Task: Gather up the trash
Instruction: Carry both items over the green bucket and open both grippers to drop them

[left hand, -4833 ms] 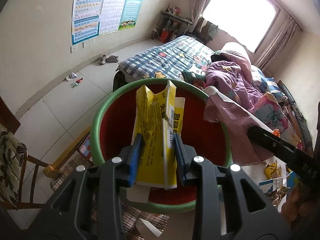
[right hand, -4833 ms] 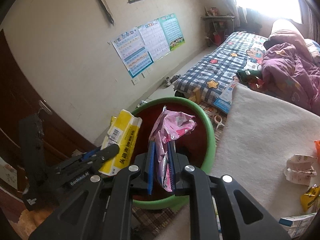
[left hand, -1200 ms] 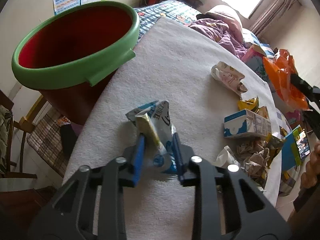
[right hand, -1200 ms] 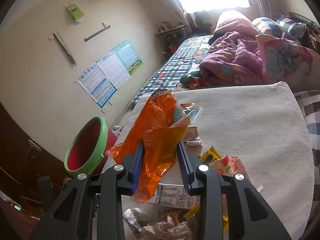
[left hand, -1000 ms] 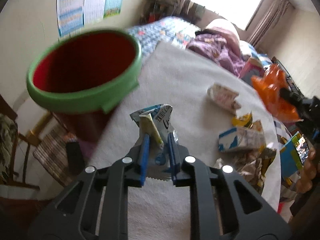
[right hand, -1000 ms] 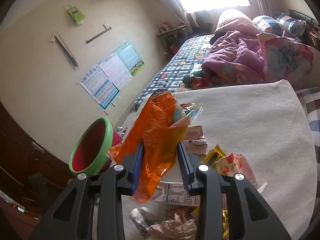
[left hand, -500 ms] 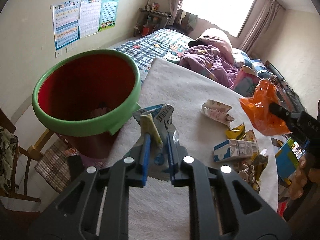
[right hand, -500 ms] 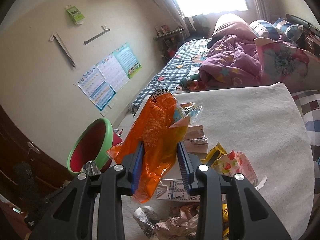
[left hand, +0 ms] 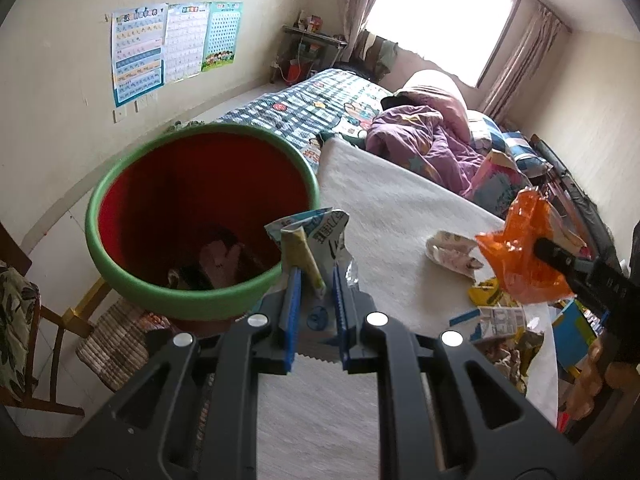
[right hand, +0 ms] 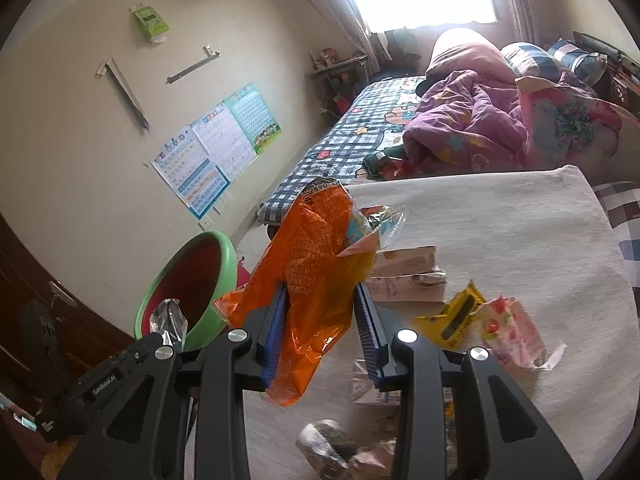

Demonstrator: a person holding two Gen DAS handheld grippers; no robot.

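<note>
The left tool (left hand: 316, 300) is clenched on a crumpled blue-and-white wrapper (left hand: 320, 236), held upright just beside the near rim of the green bin (left hand: 200, 300), which lies at ten o'clock from it and holds scraps. The right tool (right hand: 322, 320) grips an orange snack bag (right hand: 316, 256) above the cloth-covered surface (right hand: 520, 240). At three o'clock of that bag lie a pink carton (right hand: 408, 276), a yellow wrapper (right hand: 460, 316) and a strawberry-print packet (right hand: 512, 328).
</note>
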